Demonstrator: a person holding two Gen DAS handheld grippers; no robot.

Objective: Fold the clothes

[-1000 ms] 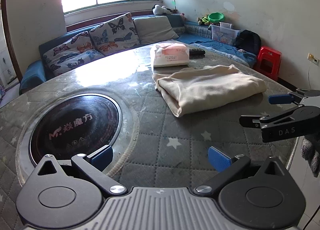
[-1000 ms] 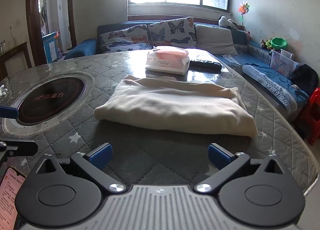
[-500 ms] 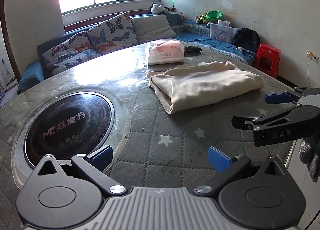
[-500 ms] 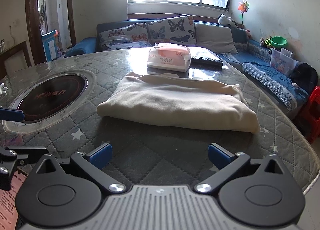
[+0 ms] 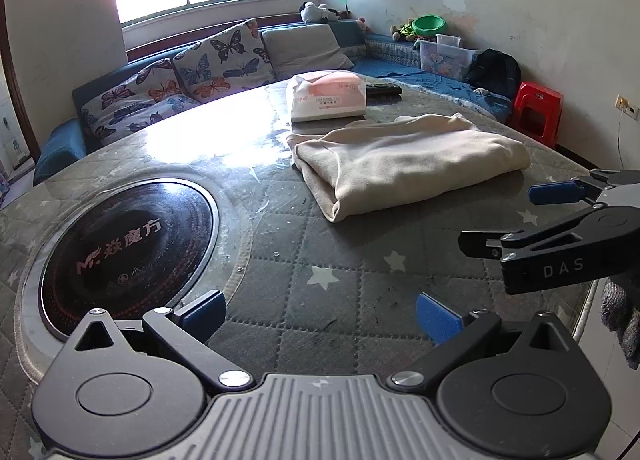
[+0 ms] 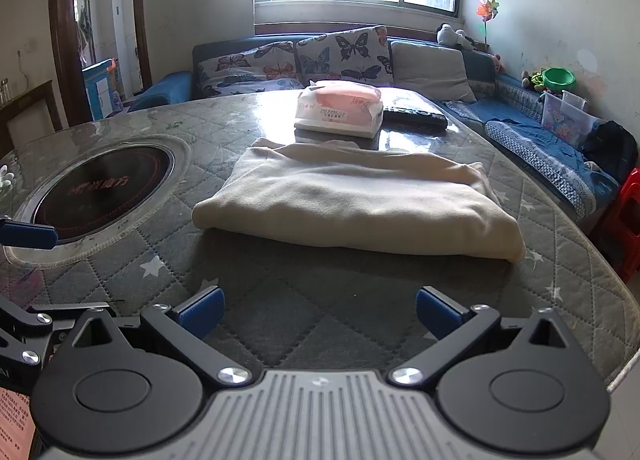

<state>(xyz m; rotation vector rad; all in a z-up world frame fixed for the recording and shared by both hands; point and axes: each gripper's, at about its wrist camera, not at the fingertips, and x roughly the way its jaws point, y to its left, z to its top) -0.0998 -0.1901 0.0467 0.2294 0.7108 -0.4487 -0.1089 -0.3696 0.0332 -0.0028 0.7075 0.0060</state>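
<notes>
A: So, starting at the left, what does the left wrist view give you?

B: The round black hotplate set into the quilted worktop, with the left tool hovering over the near edge, its blue pads spread wide and nothing between them.

A: And further right?

B: The folded cream garment lies flat on the worktop, well beyond both tools, with a pink-and-white tissue pack just behind it. At the far right the right tool shows side-on, and a red stool stands by the wall.

A: What does the right wrist view add?

B: On its left, a doorway that the other view misses, and one blue pad of the left tool at the edge. In the middle the garment's long folded edge faces the camera, and the remote beside the tissue pack is plainer here. The right tool is wide apart too, holding nothing, short of the garment.
</notes>
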